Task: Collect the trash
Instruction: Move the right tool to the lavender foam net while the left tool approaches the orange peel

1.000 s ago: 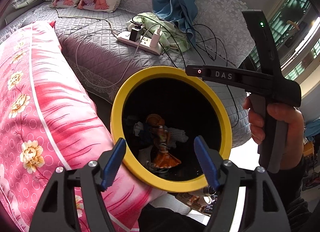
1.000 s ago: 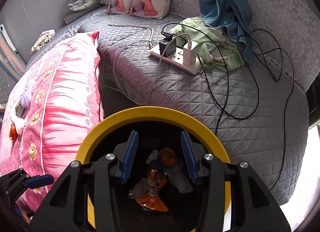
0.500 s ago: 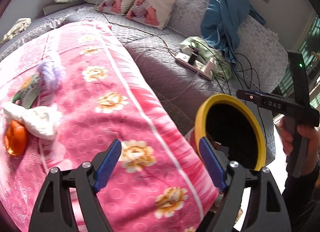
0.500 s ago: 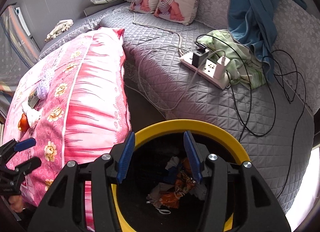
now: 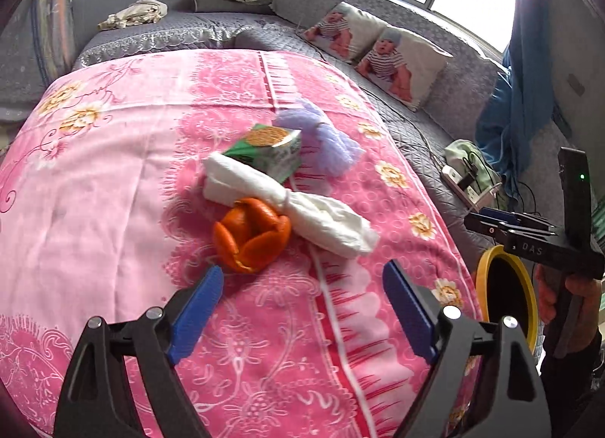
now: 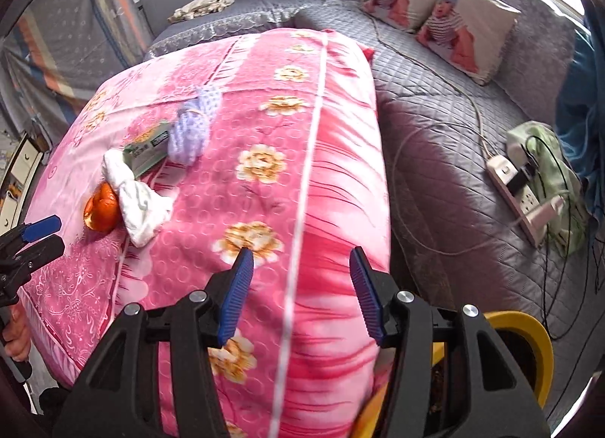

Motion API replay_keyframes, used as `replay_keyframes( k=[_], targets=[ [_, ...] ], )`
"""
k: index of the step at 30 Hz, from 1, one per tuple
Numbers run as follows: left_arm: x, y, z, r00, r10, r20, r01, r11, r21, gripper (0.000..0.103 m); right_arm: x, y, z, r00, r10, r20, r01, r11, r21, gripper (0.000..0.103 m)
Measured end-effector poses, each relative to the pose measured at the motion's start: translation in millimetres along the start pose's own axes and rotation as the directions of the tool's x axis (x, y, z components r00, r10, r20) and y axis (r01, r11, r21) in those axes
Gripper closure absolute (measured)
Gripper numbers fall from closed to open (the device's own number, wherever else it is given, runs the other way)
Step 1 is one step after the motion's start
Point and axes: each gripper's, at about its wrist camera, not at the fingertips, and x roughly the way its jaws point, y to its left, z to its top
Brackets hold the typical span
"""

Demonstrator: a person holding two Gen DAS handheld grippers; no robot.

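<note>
Trash lies in a small cluster on the pink floral quilt [image 5: 113,173]: an orange peel [image 5: 251,236] nearest, a twisted white tissue [image 5: 291,207] touching its far side, a green carton [image 5: 270,152] against the tissue's far end, and a lilac tuft [image 5: 321,135] just right of the carton. The left hand-held gripper [image 5: 302,309] hovers just near of the peel with its blue fingers spread wide and nothing between them. The right hand-held gripper [image 6: 300,296] is also open and empty, over the near right edge of the quilt, well apart from the cluster. A yellow-rimmed bin [image 5: 491,268] stands low at the quilt's right side, partly hidden. Farther right, a white power strip [image 6: 518,196] with chargers lies on the grey quilted bed [image 6: 435,173], and two baby-print pillows [image 6: 465,26] lean at the far side.
</note>
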Motion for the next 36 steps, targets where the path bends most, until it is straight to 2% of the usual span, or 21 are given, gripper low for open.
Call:
replay_keyframes(
  k=[9, 13, 18, 26, 36],
  targets=[
    [4, 53, -5, 0.999, 0.046, -0.016, -0.046, 0.999, -0.021, 0.017, 39, 68, 48, 0.999, 0.051, -0.006, -0.052, 0.994, -0.094, 0.041],
    [13, 61, -4, 0.998, 0.05, -0.029, -0.05, 0.999, -0.008, 0.016, 54, 82, 72, 0.998, 0.057, -0.004, -0.057, 0.994, -0.09, 0.037],
    [22, 59, -1, 0.998, 0.057, -0.034, -0.056, 0.998, 0.028, 0.016, 70, 100, 94, 0.999, 0.049, -0.016, -0.05, 0.992, -0.113, 0.037],
    [34, 49, 11, 0.998, 0.056, -0.04, -0.052, 0.995, 0.079, 0.016, 93, 108, 112, 0.999, 0.025, -0.045, -0.03, 0.992, -0.119, 0.037],
    [51, 46, 19, 0.996, 0.05, -0.074, -0.042, 0.994, 0.096, 0.016, 117, 101, 121, 0.996, -0.002, -0.085, -0.006, 0.996, -0.088, 0.037]
  ],
)
